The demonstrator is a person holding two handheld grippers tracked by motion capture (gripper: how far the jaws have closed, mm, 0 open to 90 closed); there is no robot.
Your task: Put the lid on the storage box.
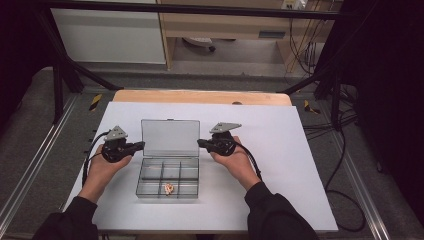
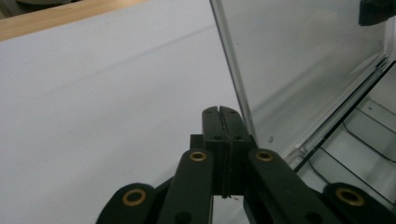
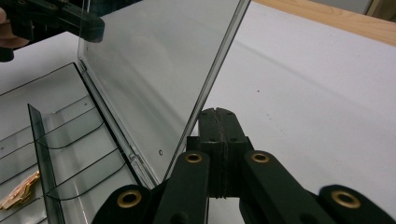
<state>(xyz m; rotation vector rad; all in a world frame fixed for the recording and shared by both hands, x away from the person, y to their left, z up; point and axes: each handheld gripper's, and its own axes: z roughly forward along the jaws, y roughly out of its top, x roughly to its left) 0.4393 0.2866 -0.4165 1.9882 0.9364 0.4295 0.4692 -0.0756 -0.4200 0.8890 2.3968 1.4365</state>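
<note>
A clear plastic compartment box [image 1: 167,178] sits in the middle of the white table top, its lid [image 1: 170,138] standing up open at the back. A small gold-coloured item [image 1: 169,188] lies in one front compartment, also seen as a gold item [image 3: 18,192] in the right gripper view. My left gripper [image 1: 141,145] is shut with nothing in it, its tips just beside the lid's left edge [image 2: 233,70]. My right gripper [image 1: 201,143] is shut and empty too, at the lid's right edge [image 3: 219,70]. Whether either touches the lid I cannot tell.
The white sheet [image 1: 280,165] covers a wooden table whose bare strip [image 1: 200,96] shows at the far edge. Black frame posts [image 1: 57,85] and cables [image 1: 345,150] flank the table. Metal rails run along both sides.
</note>
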